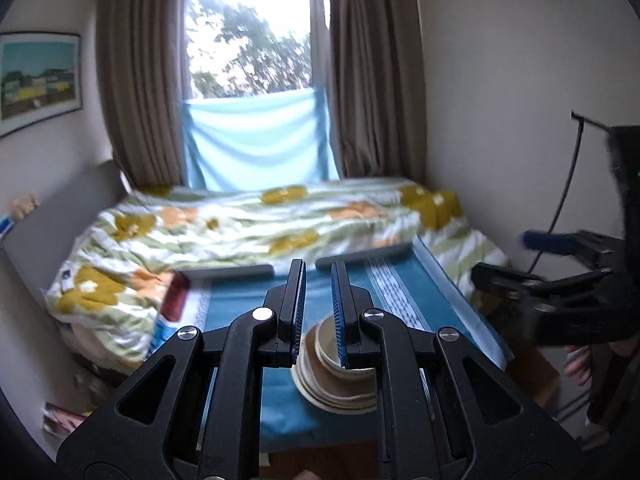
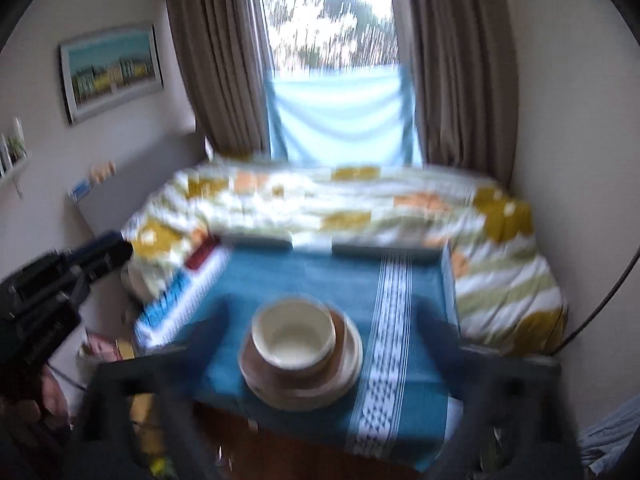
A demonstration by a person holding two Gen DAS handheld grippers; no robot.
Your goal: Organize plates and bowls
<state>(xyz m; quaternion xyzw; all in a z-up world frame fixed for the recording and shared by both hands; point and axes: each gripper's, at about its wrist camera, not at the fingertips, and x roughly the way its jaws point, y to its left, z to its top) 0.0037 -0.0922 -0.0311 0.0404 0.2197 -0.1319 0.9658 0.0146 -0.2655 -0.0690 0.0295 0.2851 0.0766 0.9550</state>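
stack of plates [image 2: 302, 376] topped by a cream bowl [image 2: 294, 332], set on a blue tablecloth [image 2: 280, 276] near its front edge; left gripper [image 1: 319, 312] held above it, fingers narrowly parted, empty; right gripper [image 2: 320, 344] blurred, fingers spread wide.

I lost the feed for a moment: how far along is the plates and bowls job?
Done: a cream bowl sits nested on the stack of plates on the blue cloth. In hand: nothing; the left claw holds nothing, the right claw is wide open and blurred. Left: no loose dishes show.
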